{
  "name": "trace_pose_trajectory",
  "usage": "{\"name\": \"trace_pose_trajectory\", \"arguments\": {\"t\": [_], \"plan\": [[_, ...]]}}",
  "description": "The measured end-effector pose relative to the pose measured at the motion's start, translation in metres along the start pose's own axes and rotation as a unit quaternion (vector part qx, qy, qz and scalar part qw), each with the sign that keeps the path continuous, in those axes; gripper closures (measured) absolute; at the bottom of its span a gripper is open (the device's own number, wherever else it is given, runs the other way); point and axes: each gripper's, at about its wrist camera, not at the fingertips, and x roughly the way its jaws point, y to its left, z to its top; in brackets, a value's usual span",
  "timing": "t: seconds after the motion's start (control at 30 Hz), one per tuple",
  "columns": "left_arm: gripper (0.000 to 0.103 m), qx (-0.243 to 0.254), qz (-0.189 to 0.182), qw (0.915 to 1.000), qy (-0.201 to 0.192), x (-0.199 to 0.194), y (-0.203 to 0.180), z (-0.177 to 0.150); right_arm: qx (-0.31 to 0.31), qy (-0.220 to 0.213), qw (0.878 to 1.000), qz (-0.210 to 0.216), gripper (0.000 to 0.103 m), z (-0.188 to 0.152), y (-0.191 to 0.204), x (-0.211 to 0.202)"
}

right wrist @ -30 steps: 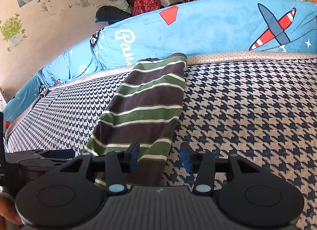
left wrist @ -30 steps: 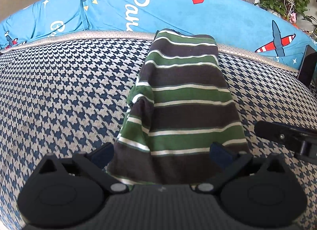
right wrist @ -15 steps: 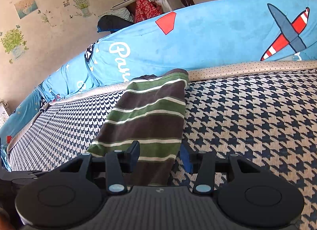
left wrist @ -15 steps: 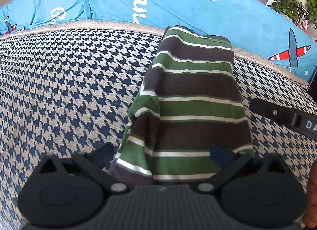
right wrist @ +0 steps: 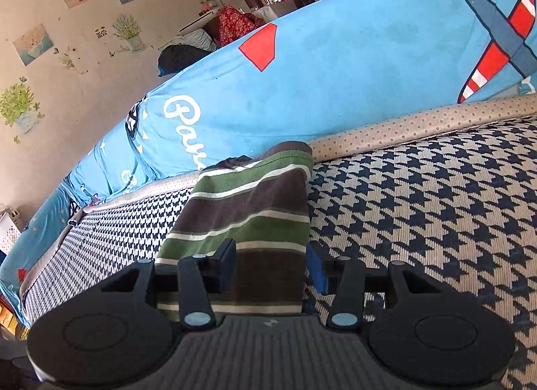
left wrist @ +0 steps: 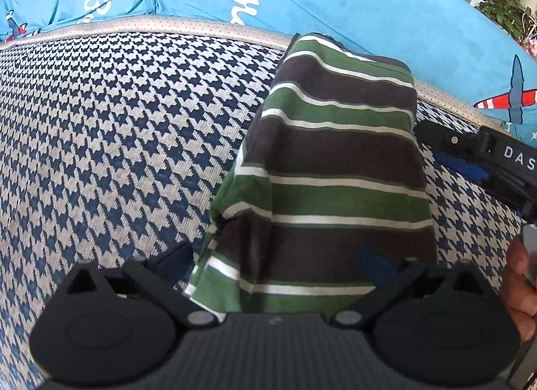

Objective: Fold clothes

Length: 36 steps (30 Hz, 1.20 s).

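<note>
A dark and green striped garment (left wrist: 339, 161), folded into a long strip, lies on the houndstooth cushion (left wrist: 117, 141) and reaches its back edge. My left gripper (left wrist: 273, 262) hovers open over the strip's near end, its wide fingers straddling the whole width. In the right wrist view the garment (right wrist: 248, 208) runs away from my right gripper (right wrist: 272, 260). That gripper is open about halfway: its left finger sits over the cloth and the blue-padded right finger stands at the cloth's right edge. The right gripper (left wrist: 433, 145) also shows beside the strip's right edge in the left wrist view.
A blue cushion cover (right wrist: 335, 81) printed with planes rises behind the seat, past a dotted beige piping (right wrist: 419, 121). A person's hand (left wrist: 518, 289) shows at the right edge. Houseplants (left wrist: 506, 10) stand at the far right. Bare houndstooth surface spreads on both sides of the garment.
Both grippers have moved forward along the strip toward the blue backrest, and the right one has dropped closer to the cloth. The garment has not moved; neither gripper's opening changed.
</note>
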Motion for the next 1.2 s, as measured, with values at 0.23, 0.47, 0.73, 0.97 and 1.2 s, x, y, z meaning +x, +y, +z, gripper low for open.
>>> {"name": "trace_pose_trajectory", "arguments": {"t": [0.23,0.47,0.73,0.97,1.2], "plan": [[0.0,-0.002,0.004,0.9999,0.01,0.006,0.002,0.001,0.042,-0.009,0.999,0.012,0.058,0.01,-0.024,0.019],[0.0,0.0,0.018,0.9998,0.008,0.006,0.003,0.001,0.05,-0.013,0.998,0.024,0.058,0.013,-0.036,0.033],[0.0,0.004,0.016,0.9998,0.01,0.006,0.005,0.001,0.039,-0.017,0.998,0.044,0.058,0.019,-0.036,0.052],[0.0,0.013,0.01,0.9998,0.013,0.003,0.009,0.001,0.028,-0.011,0.997,0.074,0.059,0.023,-0.035,0.067],[0.0,0.034,0.012,0.9993,0.012,0.001,0.008,-0.001,0.018,-0.002,0.996,0.09,0.066,0.025,-0.03,0.079]]}}
